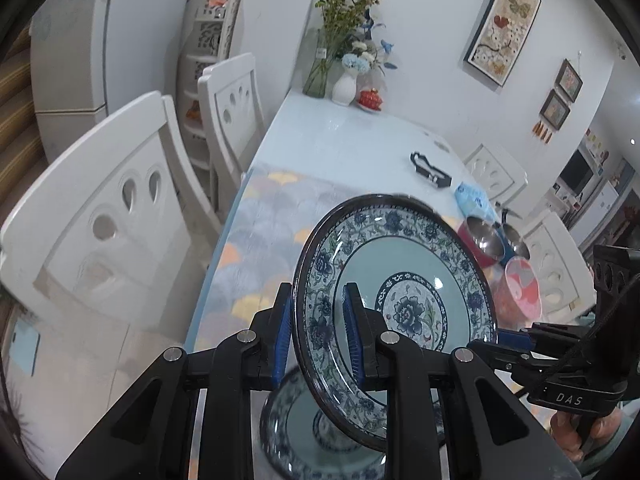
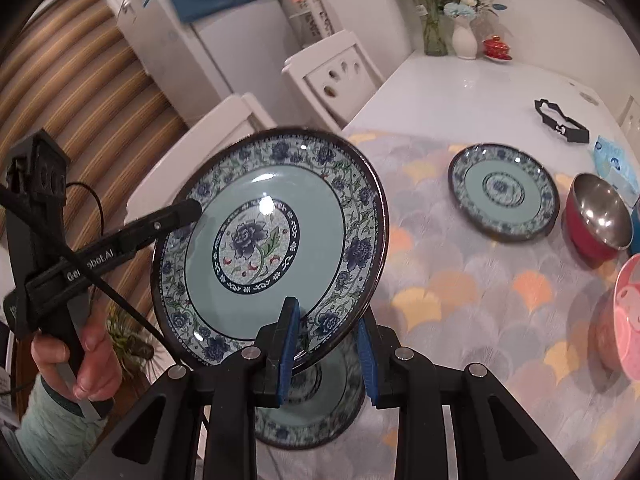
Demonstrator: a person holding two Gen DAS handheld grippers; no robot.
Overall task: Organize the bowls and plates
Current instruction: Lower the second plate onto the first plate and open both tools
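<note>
One blue-and-white floral plate hangs tilted in the air, held from both sides. My left gripper is shut on its left rim. On the opposite rim my right gripper is shut as well. Directly underneath, a matching plate lies on the table, partly hidden by the fingers. A third matching plate rests farther back on the patterned cloth. To the right stand a red bowl with a steel inside and a pink bowl.
White chairs line the table's left side. Vases with flowers and a small red pot stand at the far end. A black strap and a blue packet lie beyond the bowls.
</note>
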